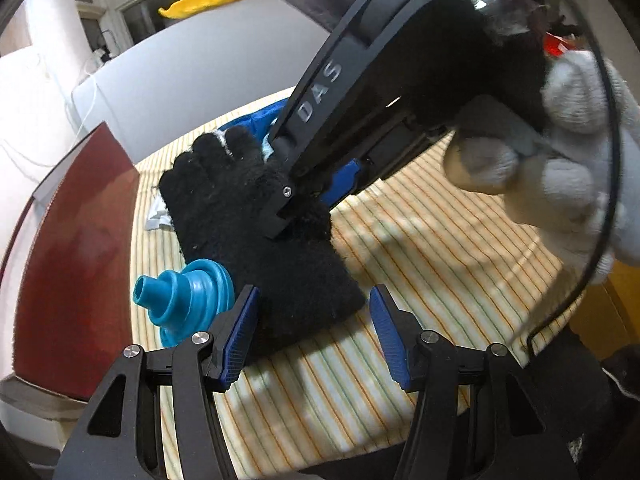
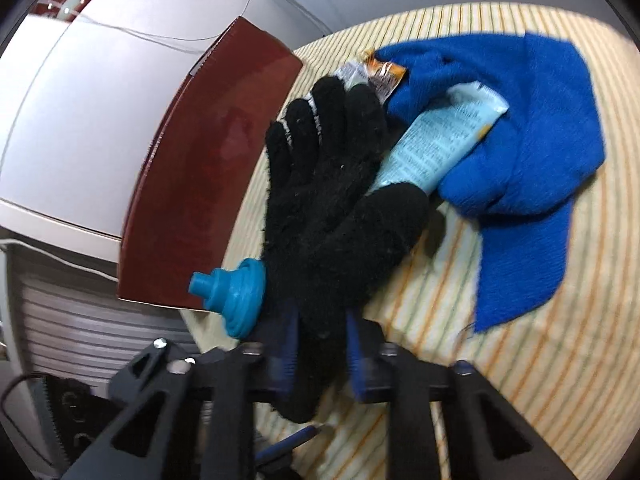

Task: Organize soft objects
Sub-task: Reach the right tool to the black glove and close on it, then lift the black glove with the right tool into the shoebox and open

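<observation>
the striped cloth [image 2: 500, 340] covers the table, with a dark red box [image 2: 208, 184] along its left edge and a blue towel [image 2: 532, 136] crumpled at the far right. the black glove [image 2: 332, 208] lies between them, its long axis running near to far, fingers pointing away, cuff nearest. a pale tube [image 2: 436, 140] rests half under its fingers and a teal funnel [image 2: 236, 296] touches its left side. the right gripper [image 2: 320, 356] pinches the cuff end, pads pressed into the fleece. the left gripper [image 1: 312, 336] stands spread, apart from the glove, whose near corner lies just beyond its left pad. judging by this, the right hand is placed to lift.
</observation>
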`<action>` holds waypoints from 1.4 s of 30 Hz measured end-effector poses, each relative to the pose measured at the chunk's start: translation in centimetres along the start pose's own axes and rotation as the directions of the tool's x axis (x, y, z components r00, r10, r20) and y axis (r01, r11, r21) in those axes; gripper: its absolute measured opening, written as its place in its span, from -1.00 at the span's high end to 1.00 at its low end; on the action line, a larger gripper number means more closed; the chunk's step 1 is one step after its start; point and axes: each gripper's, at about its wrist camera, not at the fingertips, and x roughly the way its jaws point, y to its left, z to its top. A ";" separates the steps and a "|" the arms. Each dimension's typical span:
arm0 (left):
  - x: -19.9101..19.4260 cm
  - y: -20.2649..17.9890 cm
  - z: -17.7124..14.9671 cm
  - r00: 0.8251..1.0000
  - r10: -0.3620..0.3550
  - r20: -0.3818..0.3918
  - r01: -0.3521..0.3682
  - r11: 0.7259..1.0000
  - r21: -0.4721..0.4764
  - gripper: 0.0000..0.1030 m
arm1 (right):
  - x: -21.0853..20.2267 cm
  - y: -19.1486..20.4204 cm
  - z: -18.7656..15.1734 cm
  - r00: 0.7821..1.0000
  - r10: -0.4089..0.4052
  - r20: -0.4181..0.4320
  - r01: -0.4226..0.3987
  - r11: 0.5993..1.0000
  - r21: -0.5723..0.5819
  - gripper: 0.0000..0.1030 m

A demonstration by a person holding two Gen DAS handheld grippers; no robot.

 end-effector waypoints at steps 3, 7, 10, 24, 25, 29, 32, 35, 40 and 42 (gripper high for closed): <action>0.2 -0.2 0.1 1.000 0.026 0.013 -0.026 1.000 0.005 -0.09 | -0.3 0.4 -0.1 0.999 0.033 0.001 -0.033 0.999 0.009 0.71; 0.3 0.0 0.1 0.997 0.069 0.039 -0.068 0.998 -0.007 -0.09 | -0.7 0.8 -0.1 0.998 0.067 -0.002 -0.067 0.998 0.020 0.73; 0.5 1.1 0.3 0.998 0.043 0.040 -0.041 0.997 -0.059 0.10 | -1.2 0.9 -0.2 0.998 0.067 0.006 -0.067 0.998 0.023 0.75; -3.8 3.5 1.7 0.982 -0.066 0.177 0.102 0.975 -0.199 0.65 | -6.3 5.0 -1.4 0.993 0.040 0.111 -0.031 0.996 -0.085 0.78; -4.3 3.5 1.9 0.980 -0.064 0.190 0.103 0.974 -0.202 0.65 | -6.7 5.5 -1.4 0.992 0.039 0.121 -0.027 0.995 -0.096 0.78; -5.7 4.2 2.8 0.971 -0.068 0.230 0.118 0.970 -0.214 0.65 | -8.5 6.9 -1.4 0.988 0.041 0.152 -0.022 0.992 -0.126 0.78; -6.8 4.8 3.3 0.965 -0.054 0.256 0.112 0.970 -0.217 0.65 | -9.8 8.1 -1.2 0.983 0.041 0.177 -0.014 0.988 -0.154 0.78; -7.8 5.6 3.8 0.959 -0.039 0.279 0.103 0.970 -0.219 0.65 | -10.2 9.7 -0.3 0.980 0.040 0.195 -0.004 0.984 -0.180 0.78; -9.0 6.8 4.0 0.953 -0.007 0.303 0.081 0.969 -0.233 0.65 | -10.4 12.0 0.8 0.976 0.041 0.212 0.006 0.977 -0.215 0.78; -9.5 7.4 3.9 0.950 0.013 0.311 0.066 0.967 -0.245 0.65 | -9.9 13.2 1.3 0.976 0.041 0.213 0.010 0.972 -0.236 0.78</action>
